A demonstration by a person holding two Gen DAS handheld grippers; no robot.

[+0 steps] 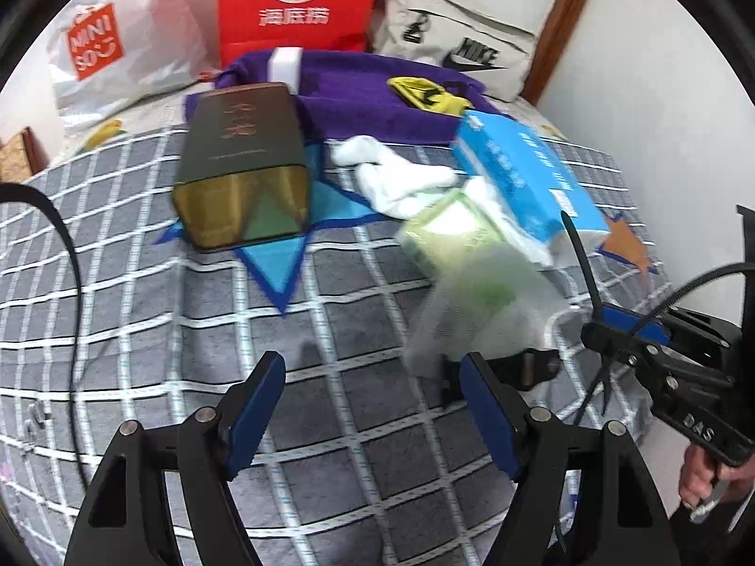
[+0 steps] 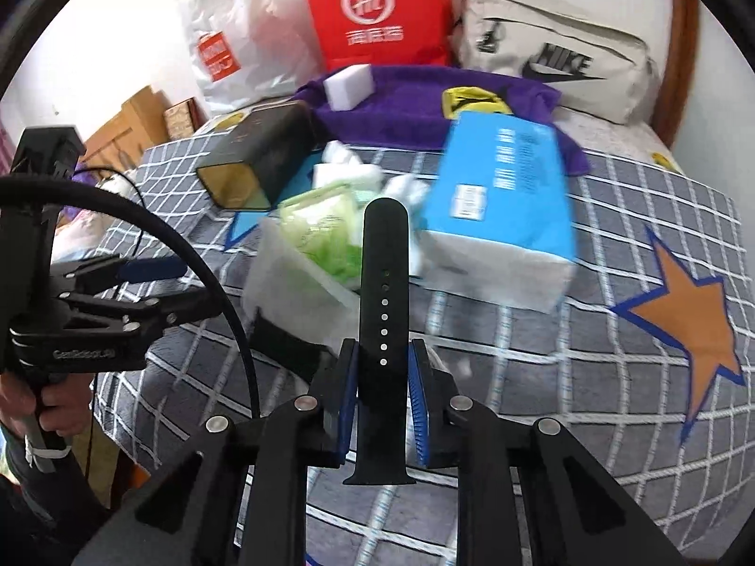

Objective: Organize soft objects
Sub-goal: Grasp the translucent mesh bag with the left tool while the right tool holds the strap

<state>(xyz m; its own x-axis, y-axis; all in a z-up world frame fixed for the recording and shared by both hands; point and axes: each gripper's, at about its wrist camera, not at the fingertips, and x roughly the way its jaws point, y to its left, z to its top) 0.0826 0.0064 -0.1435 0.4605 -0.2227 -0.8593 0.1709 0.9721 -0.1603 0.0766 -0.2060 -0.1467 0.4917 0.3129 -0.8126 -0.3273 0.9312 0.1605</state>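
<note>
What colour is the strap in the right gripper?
Black strap, clearest in the right wrist view.

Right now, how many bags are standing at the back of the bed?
3: a white plastic bag on the left, a red paper bag in the middle, a grey sports bag on the right. Others may be hidden.

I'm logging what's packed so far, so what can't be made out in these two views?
- Clear bin, right wrist view: its contents are motion-blurred, and the black watch strap in the right gripper covers part.
- Same bin, left wrist view: a smear; its rim is unreadable.
- Blue tissue pack, both views: print too blurred to read.
- Dark green box: lettering too small.
</note>
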